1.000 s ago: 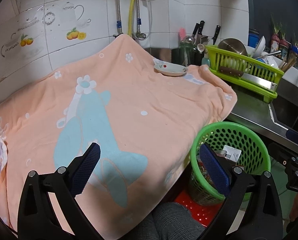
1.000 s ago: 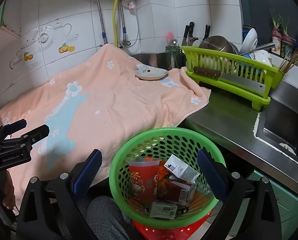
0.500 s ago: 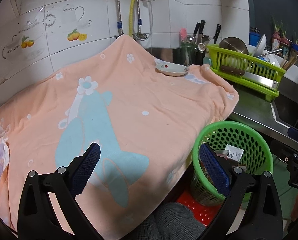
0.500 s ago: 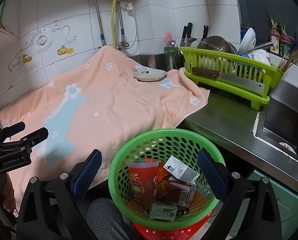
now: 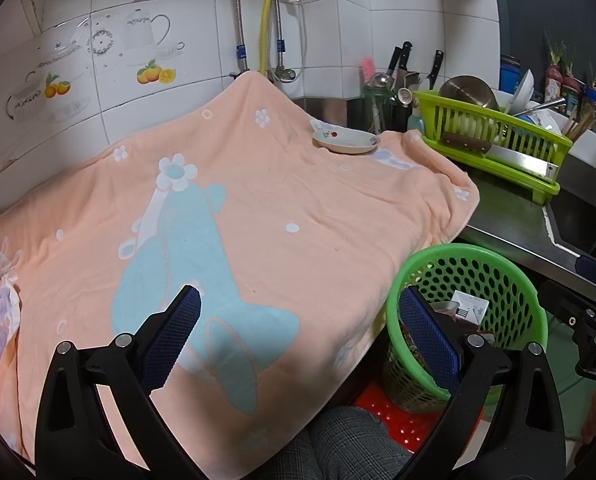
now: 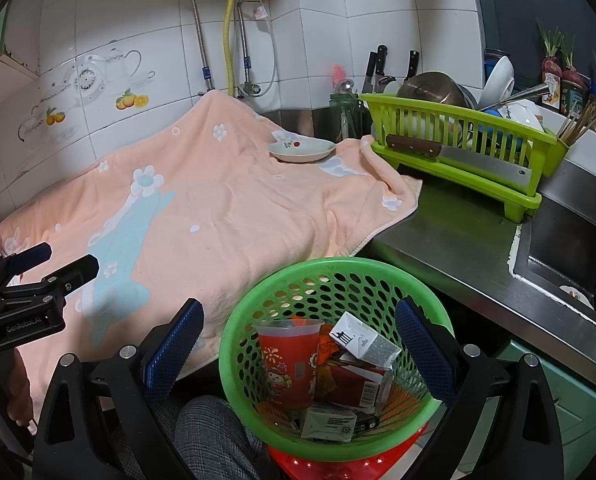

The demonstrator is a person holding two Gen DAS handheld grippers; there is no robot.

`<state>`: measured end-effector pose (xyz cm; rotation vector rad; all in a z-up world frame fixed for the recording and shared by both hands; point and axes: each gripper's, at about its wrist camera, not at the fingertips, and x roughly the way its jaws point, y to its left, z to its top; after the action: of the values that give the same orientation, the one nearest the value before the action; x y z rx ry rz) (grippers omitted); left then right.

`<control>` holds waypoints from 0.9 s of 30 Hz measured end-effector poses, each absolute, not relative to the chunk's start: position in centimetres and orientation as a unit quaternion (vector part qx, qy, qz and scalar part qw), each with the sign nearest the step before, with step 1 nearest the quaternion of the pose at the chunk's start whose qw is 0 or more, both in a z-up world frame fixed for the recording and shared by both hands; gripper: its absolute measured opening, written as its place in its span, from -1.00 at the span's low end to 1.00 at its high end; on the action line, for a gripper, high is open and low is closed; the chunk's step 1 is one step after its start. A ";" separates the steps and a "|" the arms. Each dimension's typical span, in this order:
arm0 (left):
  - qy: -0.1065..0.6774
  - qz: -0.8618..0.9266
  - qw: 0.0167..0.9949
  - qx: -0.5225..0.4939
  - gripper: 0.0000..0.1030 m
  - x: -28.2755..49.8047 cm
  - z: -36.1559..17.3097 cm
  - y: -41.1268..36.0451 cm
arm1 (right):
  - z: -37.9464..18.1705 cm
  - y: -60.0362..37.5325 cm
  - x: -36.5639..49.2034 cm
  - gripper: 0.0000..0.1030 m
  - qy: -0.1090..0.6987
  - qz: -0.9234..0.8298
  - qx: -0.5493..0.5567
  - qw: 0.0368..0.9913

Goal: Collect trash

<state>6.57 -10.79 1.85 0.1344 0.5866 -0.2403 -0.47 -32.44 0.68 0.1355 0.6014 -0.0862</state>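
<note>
Peach towel [image 5: 298, 208] w/ blue-white flower print, green perforated basket [image 6: 338, 280], red printed cup [image 6: 288, 360].

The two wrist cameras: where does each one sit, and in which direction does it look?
Left wrist: sits on the left gripper, looks forward over the peach flower-print towel toward the white tiled wall; its open blue-padded fingers and a grey-checked knee show.
Right wrist: sits on the right gripper, looks down into the green perforated plastic basket holding a red paper cup; the left gripper shows at its left edge.
Shared: towel, basket, small white saucer, lime-green dish rack.
</note>
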 end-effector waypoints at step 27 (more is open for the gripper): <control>0.290 -0.116 0.948 0.061 0.90 6.7 1.8 -10.4 | 0.6 -31.9 -0.2 0.81 0.298 -0.042 0.066 0.951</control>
<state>6.73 -10.38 1.78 0.1235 0.5893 -0.2351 -0.25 -31.93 0.62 0.1352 0.6049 -0.0850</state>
